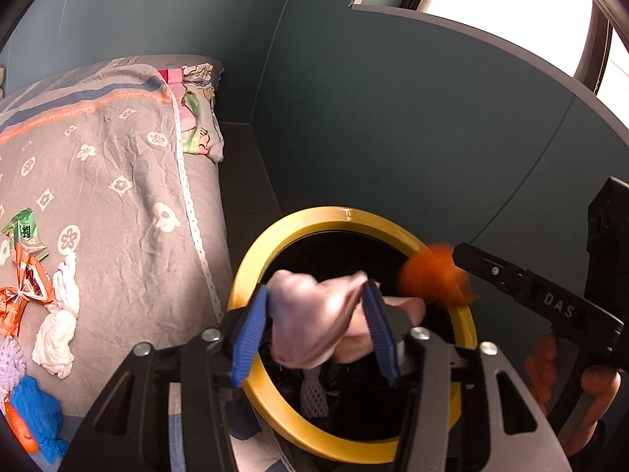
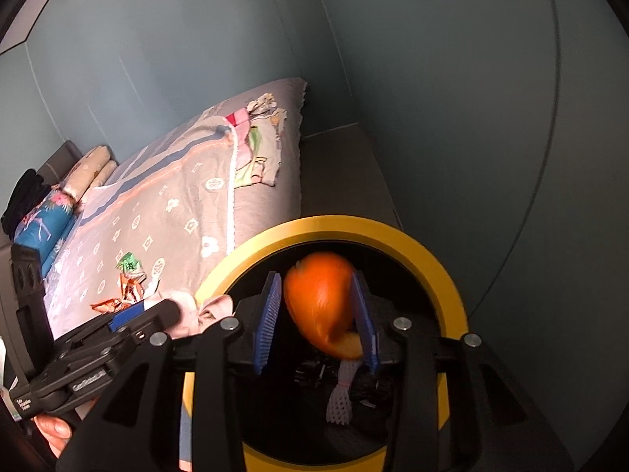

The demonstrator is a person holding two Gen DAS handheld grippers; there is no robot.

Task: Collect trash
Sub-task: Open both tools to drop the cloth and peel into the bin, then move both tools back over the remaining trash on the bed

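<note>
A black bin with a gold rim (image 1: 346, 214) (image 2: 342, 224) stands on the floor beside the bed. My left gripper (image 1: 314, 289) hangs over the bin's mouth, jaws apart, with a crumpled pink tissue (image 1: 314, 314) (image 2: 196, 310) blurred and loose between the blue pads. My right gripper (image 2: 316, 275) is also above the bin, open, and a blurred orange peel (image 2: 322, 303) (image 1: 432, 275) sits between its pads with a gap on the left side. A white foam net (image 2: 342, 393) lies at the bottom of the bin.
On the grey bedspread (image 1: 118, 157) lie a green wrapper (image 1: 25, 232), orange wrappers (image 1: 23, 295), a white tissue (image 1: 59, 326) and a blue wad (image 1: 35, 405). Folded clothes (image 2: 259, 149) sit at the bed's far end. A teal wall (image 1: 393, 118) runs behind the bin.
</note>
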